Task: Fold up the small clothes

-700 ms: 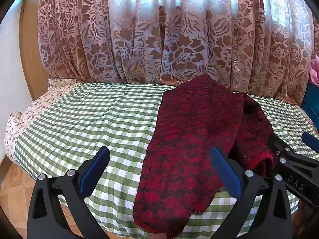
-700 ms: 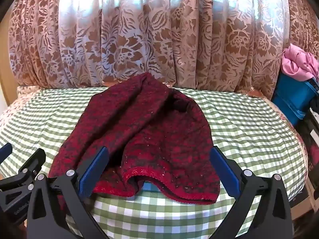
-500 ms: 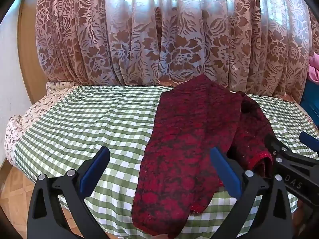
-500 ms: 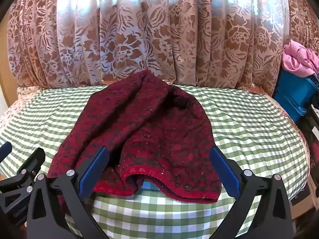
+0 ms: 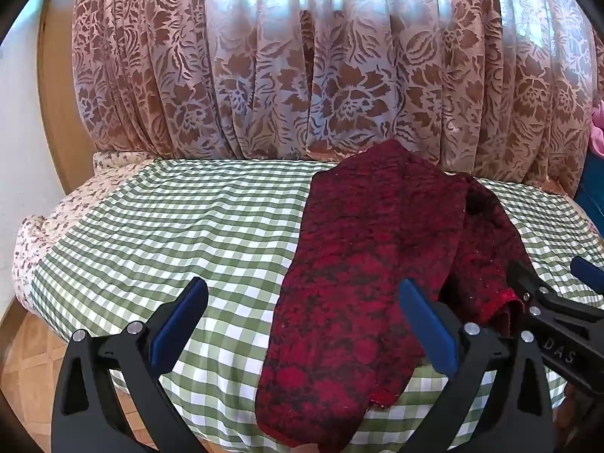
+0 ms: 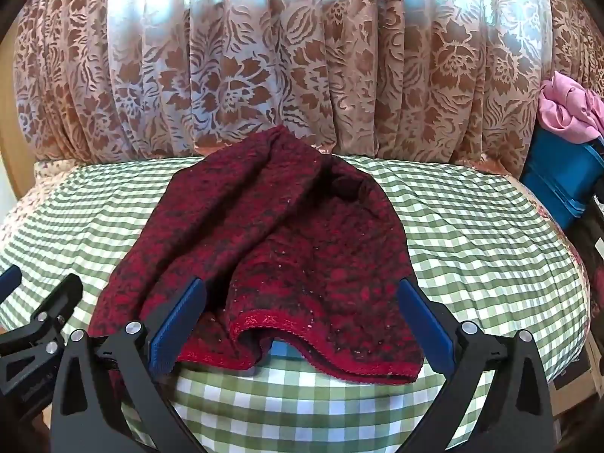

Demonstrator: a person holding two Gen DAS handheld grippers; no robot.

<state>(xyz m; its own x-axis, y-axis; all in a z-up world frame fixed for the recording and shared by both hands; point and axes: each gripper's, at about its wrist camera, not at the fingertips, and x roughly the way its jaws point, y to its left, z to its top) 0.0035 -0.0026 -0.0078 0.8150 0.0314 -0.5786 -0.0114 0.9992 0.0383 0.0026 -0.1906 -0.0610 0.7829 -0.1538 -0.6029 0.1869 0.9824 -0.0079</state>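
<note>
Two grippers wait at a red knit garment [image 6: 271,249] on a checked tablecloth [image 5: 181,234].
Left gripper [image 5: 302,324] and right gripper [image 6: 302,321] gape wide, empty; floral curtain [image 6: 302,56] behind, blue bin [image 6: 562,177] far right.

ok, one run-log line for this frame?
stage: pre-grasp | left gripper: open, holding nothing | right gripper: open, holding nothing | red garment: partly folded on checked cloth
</note>
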